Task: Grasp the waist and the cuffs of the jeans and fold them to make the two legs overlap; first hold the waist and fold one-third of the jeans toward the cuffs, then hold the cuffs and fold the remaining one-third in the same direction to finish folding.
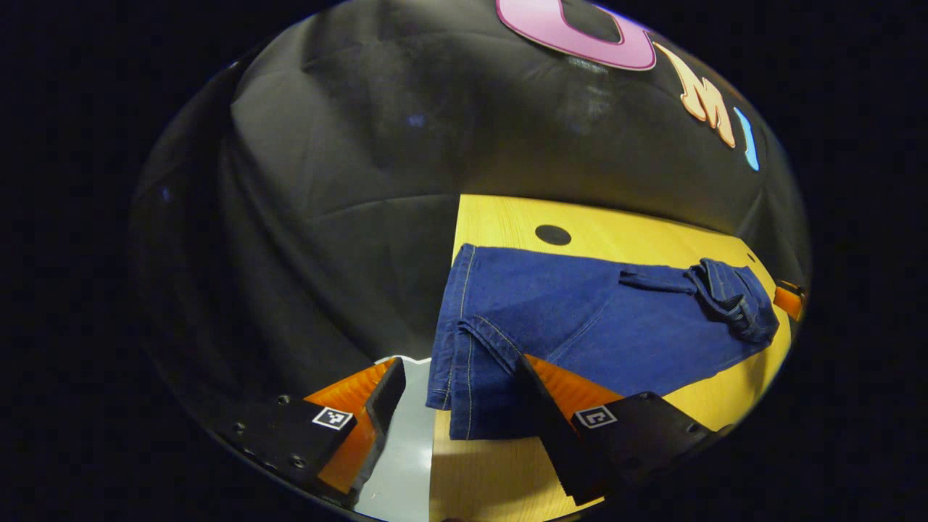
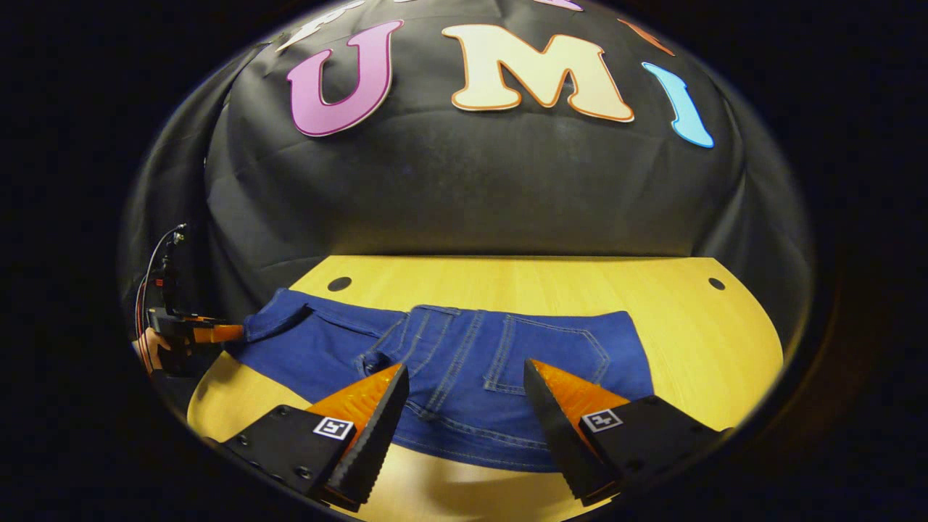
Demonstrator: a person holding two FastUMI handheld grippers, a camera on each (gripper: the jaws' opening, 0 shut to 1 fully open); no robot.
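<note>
My left gripper (image 1: 457, 406) and right gripper (image 2: 464, 406) hover, fingers apart, over cuffs (image 1: 453, 362) and waist (image 2: 471, 428), positioned for gripping the jeans (image 2: 449, 362).

recording booth, black cloth wall (image 2: 464, 196), bare wooden table (image 2: 551, 286) with holes

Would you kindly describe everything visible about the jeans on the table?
The jeans are dark blue denim with pale contrast stitching, lying flat along the wooden table. In the right gripper view the waist end shows stitched back pockets; the left gripper view shows the hemmed cuffs overlapping and hanging past the table's end, and the far waist part bunched. The left hand-held gripper and right hand-held gripper are open around each end.
</note>
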